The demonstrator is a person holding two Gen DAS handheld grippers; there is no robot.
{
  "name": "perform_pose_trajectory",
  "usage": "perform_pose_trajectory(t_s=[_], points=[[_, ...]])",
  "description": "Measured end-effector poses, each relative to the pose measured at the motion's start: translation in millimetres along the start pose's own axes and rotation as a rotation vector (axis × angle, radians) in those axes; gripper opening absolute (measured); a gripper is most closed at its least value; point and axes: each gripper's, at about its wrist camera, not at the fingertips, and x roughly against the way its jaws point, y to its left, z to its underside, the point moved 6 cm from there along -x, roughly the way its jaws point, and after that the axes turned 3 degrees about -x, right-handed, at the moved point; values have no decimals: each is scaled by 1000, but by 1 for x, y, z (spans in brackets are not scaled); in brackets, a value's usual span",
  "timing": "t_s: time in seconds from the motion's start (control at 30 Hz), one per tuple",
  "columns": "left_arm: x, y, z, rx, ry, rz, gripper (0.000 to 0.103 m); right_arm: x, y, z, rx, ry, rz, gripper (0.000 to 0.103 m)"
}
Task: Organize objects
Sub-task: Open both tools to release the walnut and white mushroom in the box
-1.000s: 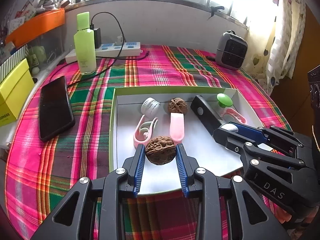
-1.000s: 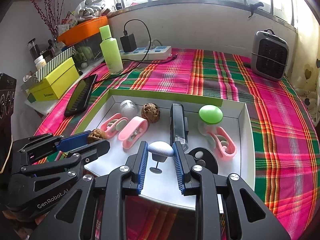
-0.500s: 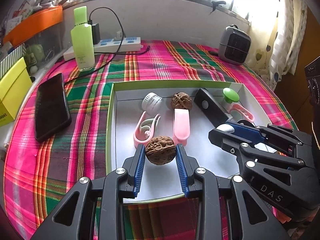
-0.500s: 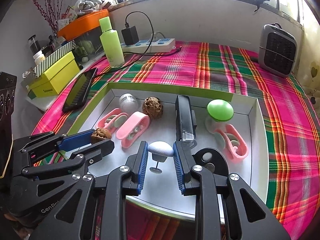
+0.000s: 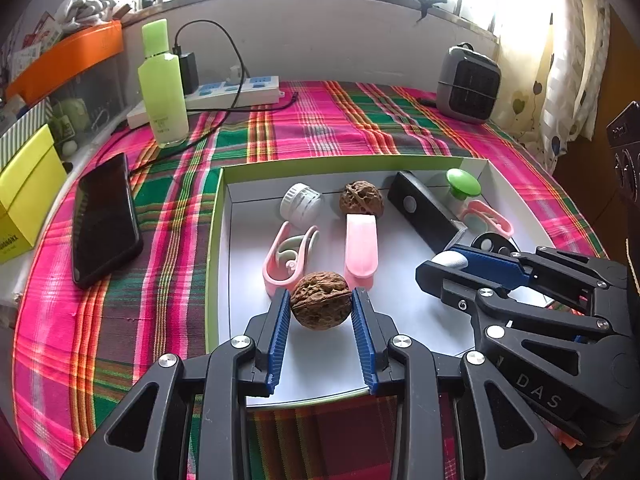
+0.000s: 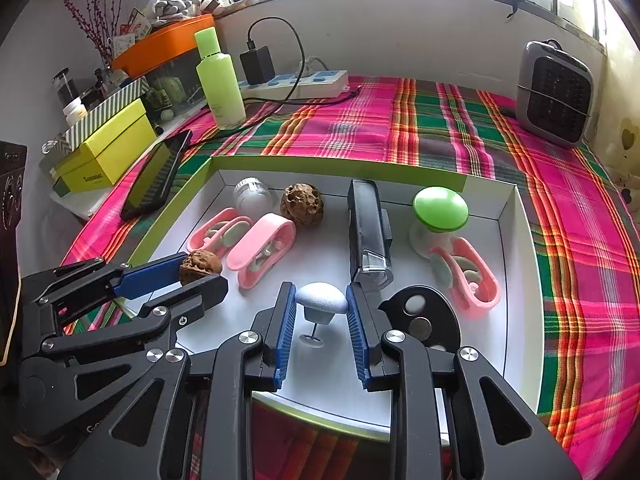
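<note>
Your left hand-held gripper (image 5: 321, 305) is clamped on a walnut (image 5: 320, 300), your right hand-held gripper (image 6: 321, 307) on a white mushroom-shaped knob (image 6: 321, 300), both just above the tray's (image 6: 520, 240) near edge, probably for sorting.

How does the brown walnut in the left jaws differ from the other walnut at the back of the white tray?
The near brown walnut is clamped between the left gripper jaws; the far brown walnut lies free by the white tray back wall. The near one sits beside a pink clip's end; the far one touches a pink case. Both are wrinkled and brown.
</note>
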Motion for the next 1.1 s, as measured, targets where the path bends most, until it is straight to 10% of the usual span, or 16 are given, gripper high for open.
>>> perform_pose_trajectory(t_s=[1.1], points=[[-1, 1, 1, 9, 5, -10, 30, 1, -2, 2, -4, 1, 8, 27]])
